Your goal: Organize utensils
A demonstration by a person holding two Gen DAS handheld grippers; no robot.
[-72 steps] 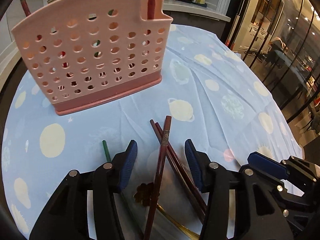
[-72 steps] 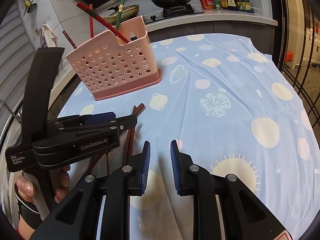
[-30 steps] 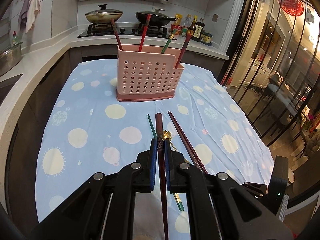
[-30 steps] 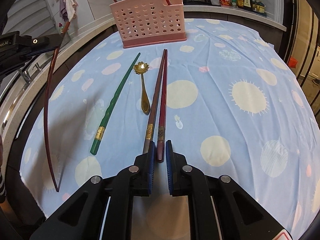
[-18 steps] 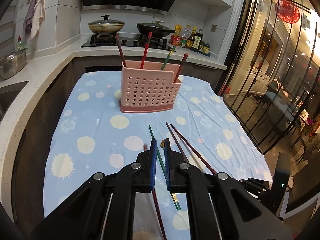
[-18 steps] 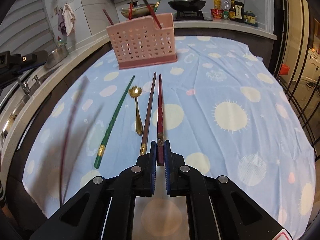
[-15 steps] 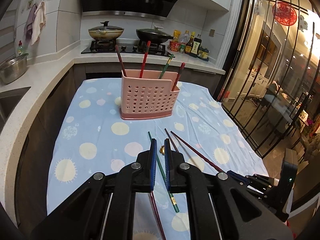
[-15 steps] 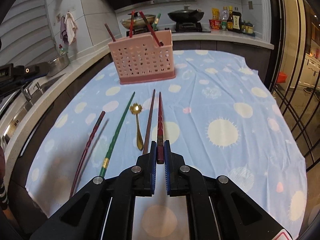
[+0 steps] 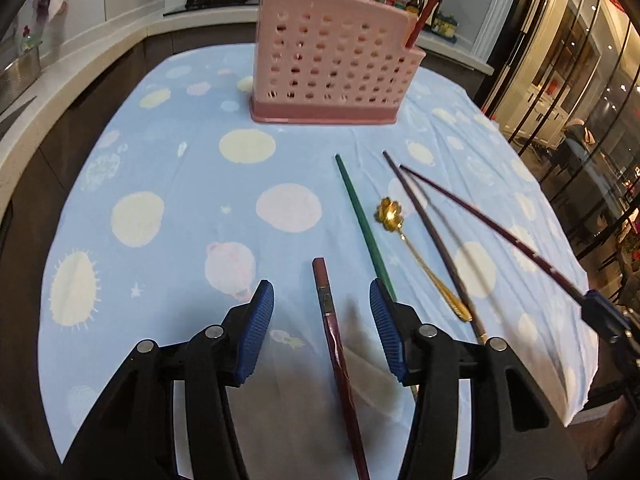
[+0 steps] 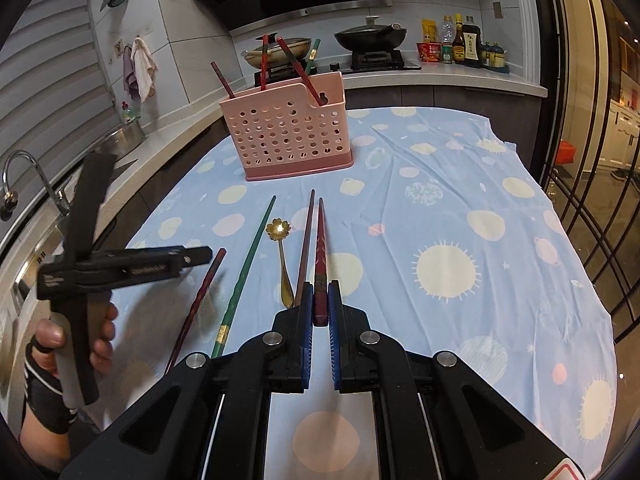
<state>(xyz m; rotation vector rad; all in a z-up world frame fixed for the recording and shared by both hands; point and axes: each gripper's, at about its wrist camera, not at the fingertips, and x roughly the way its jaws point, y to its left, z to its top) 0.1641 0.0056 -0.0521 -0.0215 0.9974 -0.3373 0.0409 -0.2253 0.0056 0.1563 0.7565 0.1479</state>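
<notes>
A pink perforated utensil holder [image 9: 334,62] [image 10: 290,132] stands at the far end of the table with several chopsticks in it. My left gripper [image 9: 322,332] is open, low over a dark red chopstick [image 9: 338,354] [image 10: 200,296] lying on the cloth between its jaws. My right gripper [image 10: 319,322] is shut on the thick end of a red patterned chopstick [image 10: 320,248] [image 9: 492,228], held off the cloth. A green chopstick [image 9: 364,228] [image 10: 246,264], a gold flower spoon [image 9: 416,252] [image 10: 281,258] and a brown chopstick [image 9: 432,236] [image 10: 305,244] lie on the cloth.
The table wears a blue cloth with pale circles [image 9: 180,184] [image 10: 460,220]. A counter with a sink and tap [image 10: 24,172] runs along the left. A stove with pans [image 10: 370,38] and sauce bottles [image 10: 464,46] is behind the holder. Glass doors [image 9: 592,80] are on the right.
My left gripper let go of the dark red chopstick, which now lies on the cloth, and dropped low and opened. My right gripper lifted the red patterned chopstick off the cloth.
</notes>
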